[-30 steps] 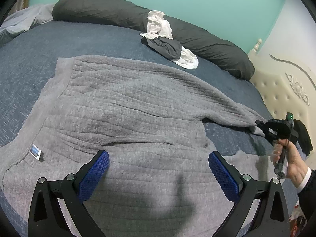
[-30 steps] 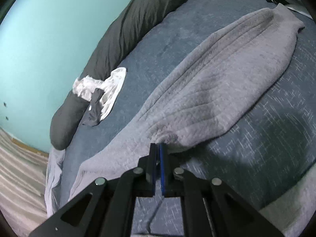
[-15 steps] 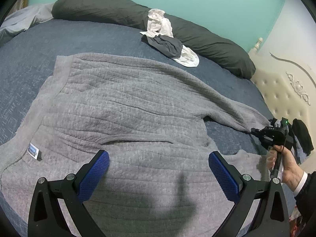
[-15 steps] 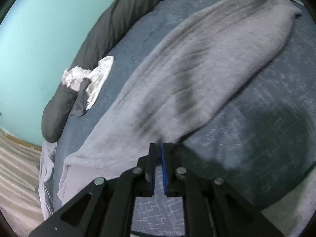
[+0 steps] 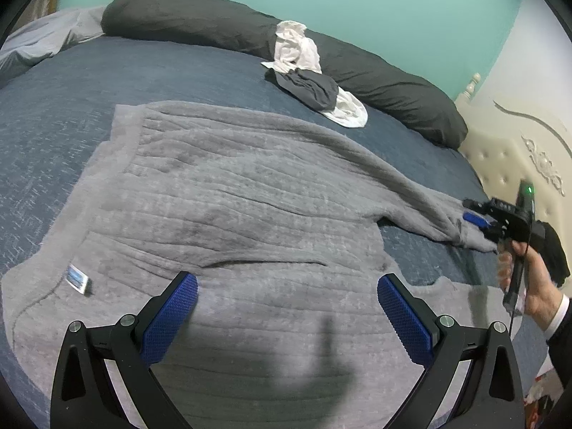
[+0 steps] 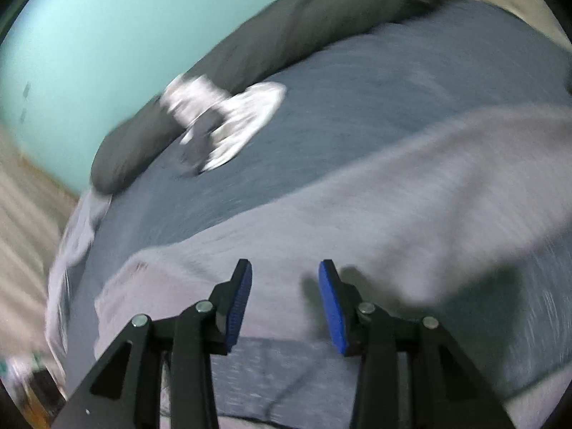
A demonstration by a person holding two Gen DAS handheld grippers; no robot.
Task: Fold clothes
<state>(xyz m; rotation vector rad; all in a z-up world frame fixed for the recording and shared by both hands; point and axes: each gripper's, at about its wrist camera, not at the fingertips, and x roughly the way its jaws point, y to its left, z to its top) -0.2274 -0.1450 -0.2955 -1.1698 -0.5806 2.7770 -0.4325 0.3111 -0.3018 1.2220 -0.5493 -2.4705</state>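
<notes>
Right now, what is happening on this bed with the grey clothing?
A person is flattening a grey ribbed knit sweater on a dark blue bed cover before folding. The right gripper has just been opening, letting go of the sleeve end; nothing is between its pads. The left gripper hangs open above the sweater's body, gripping nothing. No fold is made yet.

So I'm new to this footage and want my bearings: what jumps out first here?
A big grey sweater lies spread flat across the dark blue bed, filling most of the view. Behind it, a white and dark heap of clothes rests against a long dark pillow by the teal wall. At the sleeve end on the right, the right gripper has just been opening, with nothing between its jaws.
</notes>
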